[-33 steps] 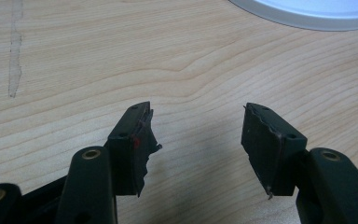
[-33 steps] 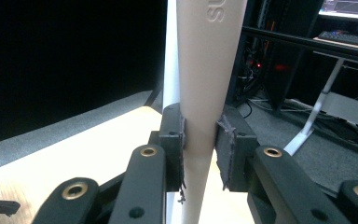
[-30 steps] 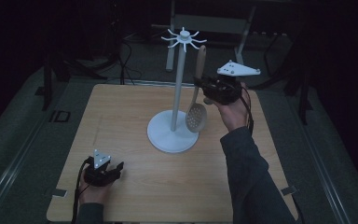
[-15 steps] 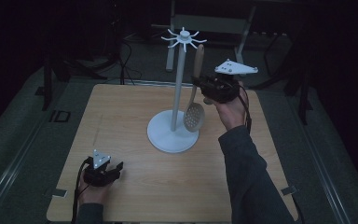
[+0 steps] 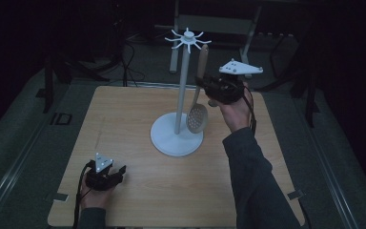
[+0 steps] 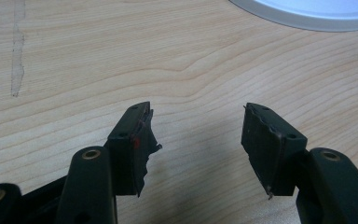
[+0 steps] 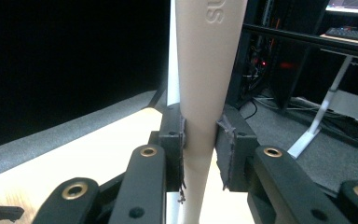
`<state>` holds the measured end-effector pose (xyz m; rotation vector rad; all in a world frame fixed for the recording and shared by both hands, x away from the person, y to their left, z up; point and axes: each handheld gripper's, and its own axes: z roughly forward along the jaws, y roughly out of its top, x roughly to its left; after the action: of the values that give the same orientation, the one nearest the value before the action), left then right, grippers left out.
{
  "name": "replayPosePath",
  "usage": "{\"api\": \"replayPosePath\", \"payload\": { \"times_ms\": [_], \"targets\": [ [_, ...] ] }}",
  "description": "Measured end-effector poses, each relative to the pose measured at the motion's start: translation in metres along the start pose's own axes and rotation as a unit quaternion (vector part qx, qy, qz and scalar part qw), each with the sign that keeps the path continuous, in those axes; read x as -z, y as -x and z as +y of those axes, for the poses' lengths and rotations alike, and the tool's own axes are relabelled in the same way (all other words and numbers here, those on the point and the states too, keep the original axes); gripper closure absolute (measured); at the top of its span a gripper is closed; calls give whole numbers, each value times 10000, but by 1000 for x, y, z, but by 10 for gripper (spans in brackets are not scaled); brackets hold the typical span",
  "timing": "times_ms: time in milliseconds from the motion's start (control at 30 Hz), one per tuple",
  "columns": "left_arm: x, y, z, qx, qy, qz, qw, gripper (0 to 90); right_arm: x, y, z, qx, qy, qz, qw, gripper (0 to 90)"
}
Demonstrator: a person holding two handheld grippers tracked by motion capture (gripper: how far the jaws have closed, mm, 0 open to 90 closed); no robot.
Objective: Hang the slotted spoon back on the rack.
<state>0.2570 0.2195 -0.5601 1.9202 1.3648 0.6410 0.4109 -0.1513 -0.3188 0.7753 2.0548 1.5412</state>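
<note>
1. The white utensil stand is on the wooden table, a little behind the middle of the table. It has a round flat base, a thin upright pole and a ring of small hooks at the top.
2. The right gripper is just to the right of the pole of the stand, raised above the table, at about half the height of the pole.
3. This gripper clamps the handle of a slotted spoon. In the right gripper view the two pads press on both sides of the pale handle, so the grip is firm.
4. The spoon hangs almost upright. Its perforated round head points down and is just above the right part of the base of the stand; its handle end points up, close under the hooks on the right side.
5. I cannot tell whether the top of the handle touches a hook.
6. The left gripper rests low at the near left part of the table, well apart from the stand, in the person's left hand.
7. In the left gripper view its jaws stand wide apart with only bare wood between them, and the edge of the base of the stand is seen far ahead.
</note>
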Motion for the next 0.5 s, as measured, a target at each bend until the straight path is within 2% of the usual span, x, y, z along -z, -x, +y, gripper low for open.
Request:
{"api": "replayPosePath", "payload": {
  "times_ms": [500],
  "targets": [
    [0, 0, 0, 1, 4, -6, 10000, 431, -7, -2, 1, -29, -65, 16, 10000, 736]
  ]
}}
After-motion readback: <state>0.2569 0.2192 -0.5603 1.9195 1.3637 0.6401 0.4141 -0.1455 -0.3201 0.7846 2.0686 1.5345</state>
